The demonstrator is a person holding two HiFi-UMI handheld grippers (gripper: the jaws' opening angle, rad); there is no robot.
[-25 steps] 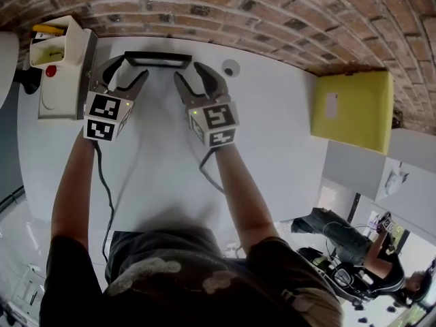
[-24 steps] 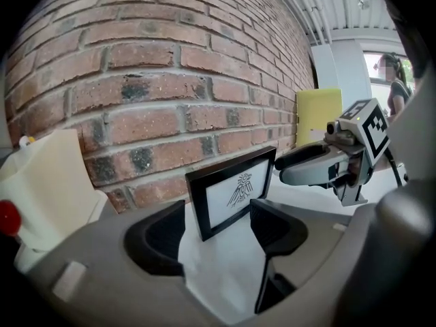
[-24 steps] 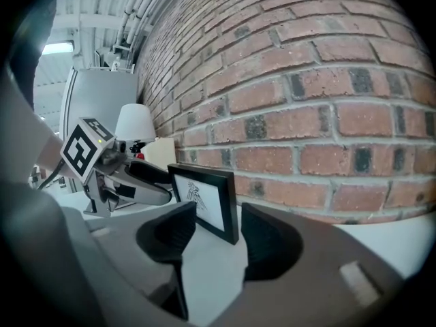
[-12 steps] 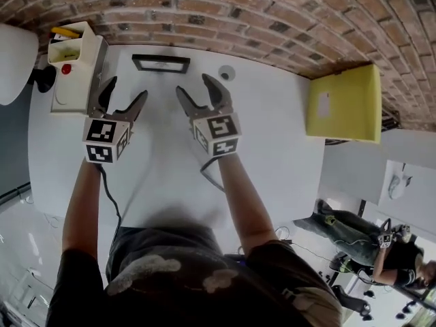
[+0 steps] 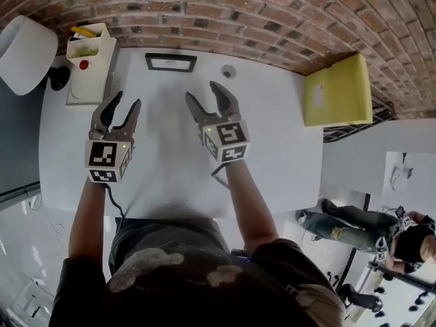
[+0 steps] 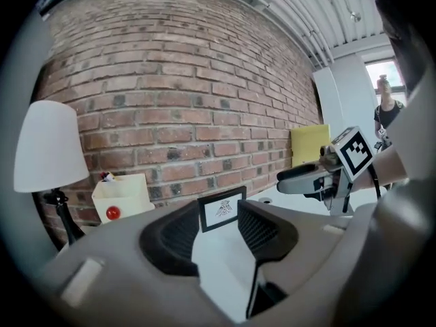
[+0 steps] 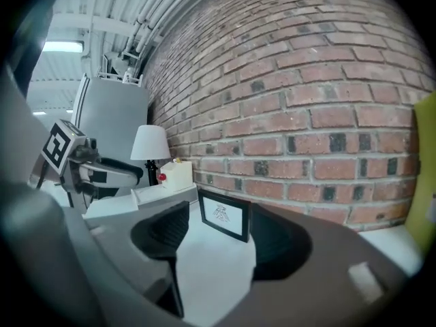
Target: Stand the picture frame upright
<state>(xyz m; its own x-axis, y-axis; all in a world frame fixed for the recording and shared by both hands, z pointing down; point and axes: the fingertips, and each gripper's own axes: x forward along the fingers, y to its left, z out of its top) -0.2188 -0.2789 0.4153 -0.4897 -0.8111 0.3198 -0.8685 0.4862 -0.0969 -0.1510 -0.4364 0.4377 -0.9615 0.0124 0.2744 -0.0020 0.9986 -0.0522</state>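
Head view is showing us the picture frame [image 5: 171, 62] standing upright at the far edge of the desk [image 5: 272, 142], just in front of the brick wall [image 5: 238, 12], its long axis running along that wall. We are holding both grippers well short of it. The left gripper [image 5: 127, 101] is sitting slightly to its left and the right gripper [image 5: 202, 92] slightly to its right, seemingly a touch nearer. Both pairs of fingers are released and have just been closing partway, with only bare desk between them. The frame is showing a thin black border around a white print with a small dark emblem. We are judging the frame already stood up.
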